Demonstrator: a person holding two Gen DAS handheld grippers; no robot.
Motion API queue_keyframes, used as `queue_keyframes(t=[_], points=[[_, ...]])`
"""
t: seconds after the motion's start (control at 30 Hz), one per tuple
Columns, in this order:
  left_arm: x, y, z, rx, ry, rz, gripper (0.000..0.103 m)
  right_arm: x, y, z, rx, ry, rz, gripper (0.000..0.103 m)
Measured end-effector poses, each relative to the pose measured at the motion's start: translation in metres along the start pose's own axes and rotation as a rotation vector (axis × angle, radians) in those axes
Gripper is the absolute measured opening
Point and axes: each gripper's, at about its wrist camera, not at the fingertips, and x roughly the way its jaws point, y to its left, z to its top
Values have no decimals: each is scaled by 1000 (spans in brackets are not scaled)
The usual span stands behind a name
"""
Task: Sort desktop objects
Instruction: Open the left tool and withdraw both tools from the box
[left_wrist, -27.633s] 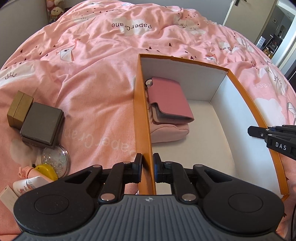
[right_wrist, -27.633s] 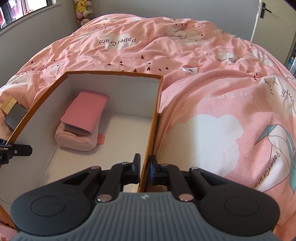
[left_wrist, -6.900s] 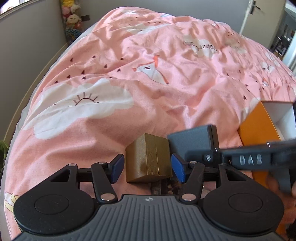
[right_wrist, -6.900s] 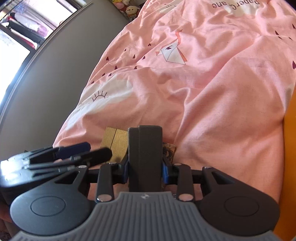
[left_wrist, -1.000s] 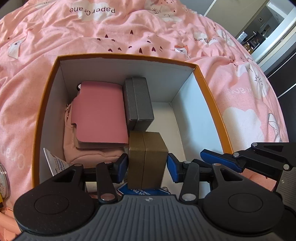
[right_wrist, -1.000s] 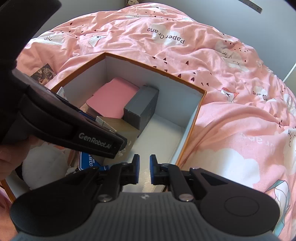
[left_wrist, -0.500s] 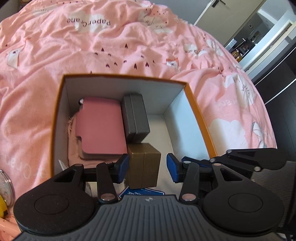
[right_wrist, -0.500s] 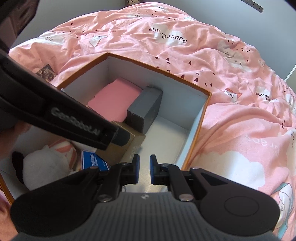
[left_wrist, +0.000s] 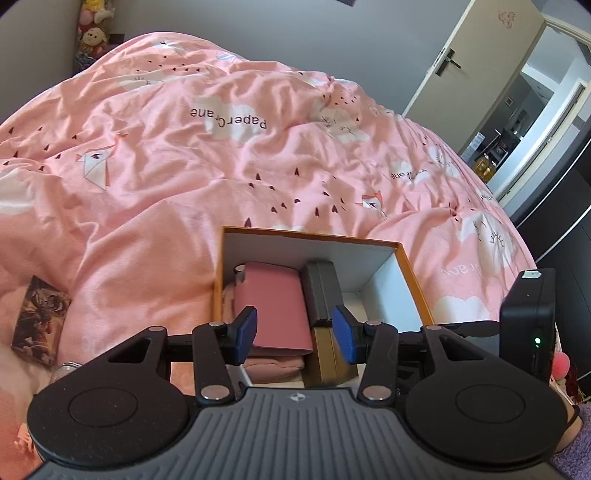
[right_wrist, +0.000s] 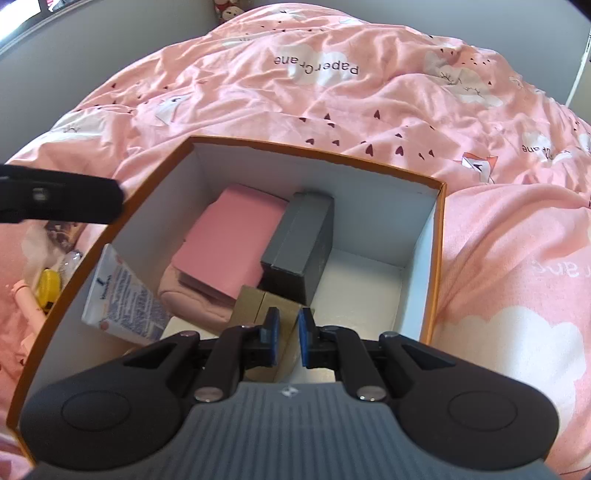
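An orange box (right_wrist: 437, 258) with white walls lies on the pink duvet. Inside it, a pink wallet (right_wrist: 229, 240) rests on a pink pouch (right_wrist: 192, 299). A grey box (right_wrist: 299, 243) stands beside the wallet, with a gold box (right_wrist: 255, 302) in front of it. A white tube (right_wrist: 122, 295) leans on the left wall. My left gripper (left_wrist: 295, 332) hangs open above the box's near end, holding nothing; beyond it lie the wallet (left_wrist: 275, 306), grey box (left_wrist: 321, 291) and gold box (left_wrist: 325, 354). My right gripper (right_wrist: 288, 341) is shut and empty over the gold box.
A dark picture card (left_wrist: 40, 321) and a clear round jar (left_wrist: 66, 367) lie on the duvet left of the box (left_wrist: 413, 280). A yellow item (right_wrist: 50, 284) and a pink bottle (right_wrist: 26, 299) lie there too. A door (left_wrist: 480, 55) stands at the far right.
My left gripper has risen and drawn back from the gold box, which stays in the orange box. In the right wrist view the left gripper has cleared off to the left.
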Motion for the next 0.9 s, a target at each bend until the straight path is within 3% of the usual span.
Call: queue_keyframes(t=[0.23,0.37,0.7,0.9], points=[[-6,19,-4,-34,2,15,52,4,-3,1,42,33,13,11],[-9,26,-5,-47,3,16,52,8,-5,-1,86,56,43,23],[-24,43,-9,-64,-16,20,52,12,-6,2,131,61,49,26],[-45,64,-8,-75,-32,72,52,-6,7,6,71,17,-36,26]])
